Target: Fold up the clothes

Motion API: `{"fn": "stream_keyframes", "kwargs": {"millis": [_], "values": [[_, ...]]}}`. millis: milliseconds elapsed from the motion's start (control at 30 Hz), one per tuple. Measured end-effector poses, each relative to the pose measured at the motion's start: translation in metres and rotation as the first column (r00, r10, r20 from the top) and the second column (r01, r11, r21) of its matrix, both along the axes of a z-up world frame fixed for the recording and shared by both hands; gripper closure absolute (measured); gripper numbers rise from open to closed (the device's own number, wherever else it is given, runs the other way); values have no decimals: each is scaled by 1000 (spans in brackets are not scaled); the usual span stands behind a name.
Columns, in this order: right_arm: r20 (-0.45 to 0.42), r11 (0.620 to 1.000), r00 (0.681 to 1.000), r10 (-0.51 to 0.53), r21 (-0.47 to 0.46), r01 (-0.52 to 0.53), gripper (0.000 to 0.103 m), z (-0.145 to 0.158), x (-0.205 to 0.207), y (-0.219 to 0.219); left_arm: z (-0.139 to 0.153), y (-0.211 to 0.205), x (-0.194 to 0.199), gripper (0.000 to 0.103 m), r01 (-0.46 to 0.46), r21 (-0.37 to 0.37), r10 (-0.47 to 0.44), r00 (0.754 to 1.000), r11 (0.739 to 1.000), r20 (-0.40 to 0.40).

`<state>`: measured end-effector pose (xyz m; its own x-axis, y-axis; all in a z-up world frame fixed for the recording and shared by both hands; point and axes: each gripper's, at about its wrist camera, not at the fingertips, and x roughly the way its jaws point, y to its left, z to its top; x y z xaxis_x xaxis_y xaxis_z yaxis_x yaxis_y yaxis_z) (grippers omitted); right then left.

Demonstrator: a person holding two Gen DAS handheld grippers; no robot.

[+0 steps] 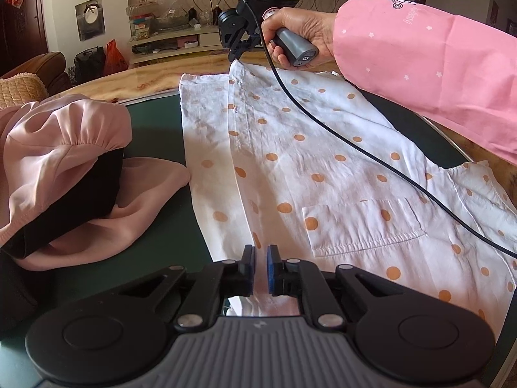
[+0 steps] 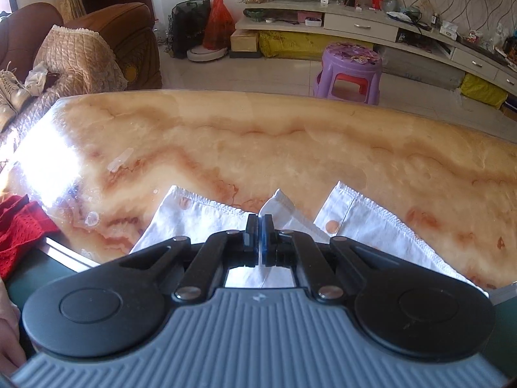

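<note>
A white shirt with orange dots (image 1: 323,161) lies spread on the dark green mat (image 1: 158,129), chest pocket up. My left gripper (image 1: 260,270) sits at its near edge with the jaws nearly together around a fold of the white cloth. My right gripper (image 2: 260,241) is shut on a far corner of the shirt (image 2: 278,203), lifted slightly over the marble tabletop (image 2: 258,142). In the left wrist view the right gripper (image 1: 237,56) shows at the shirt's far end, held by a hand in a pink sleeve (image 1: 420,64).
A pink garment with black trim (image 1: 64,174) lies crumpled on the mat to the left. A red cloth (image 2: 19,226) lies at the table's left edge. The gripper's black cable (image 1: 355,148) crosses the shirt. A purple stool (image 2: 349,68) and a sofa (image 2: 80,48) stand beyond the table.
</note>
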<state>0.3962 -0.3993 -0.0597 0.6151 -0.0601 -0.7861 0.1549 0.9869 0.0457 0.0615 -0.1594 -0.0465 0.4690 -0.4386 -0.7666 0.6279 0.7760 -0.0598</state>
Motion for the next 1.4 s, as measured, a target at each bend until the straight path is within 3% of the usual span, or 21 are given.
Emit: {"fn": "stream_keyframes", "kwargs": {"millis": [400,533,700,833,900,1033,1167,1300,1400], "values": [[155,967,988,27,248,-65,100,32,2,23,23,21,-13,103,-76,-67,76,997,995,6],[135,971,990,45,227,-75,100,26,13,37,23,30,-17,103,-111,-52,111,994,992,-7],[67,970,997,46,237,-61,98,-7,23,52,8,35,-13,103,-149,-20,148,988,989,-46],[24,981,998,55,185,-59,73,-23,19,64,1,33,-15,103,-141,8,141,989,990,-53],[33,979,998,59,196,-64,66,-18,9,61,1,33,-16,103,-133,17,134,990,991,-45],[97,972,993,61,219,-81,63,19,-32,28,2,35,-14,103,-139,27,140,989,990,-49],[107,978,994,39,200,-60,63,48,-82,-48,5,42,-9,100,-158,23,159,986,987,-39],[35,988,998,-49,151,43,63,45,-124,-133,13,43,-5,99,-169,7,169,985,986,-22],[-30,987,997,-73,139,77,63,26,-141,-163,14,35,-3,98,-160,6,160,987,987,-9]]}}
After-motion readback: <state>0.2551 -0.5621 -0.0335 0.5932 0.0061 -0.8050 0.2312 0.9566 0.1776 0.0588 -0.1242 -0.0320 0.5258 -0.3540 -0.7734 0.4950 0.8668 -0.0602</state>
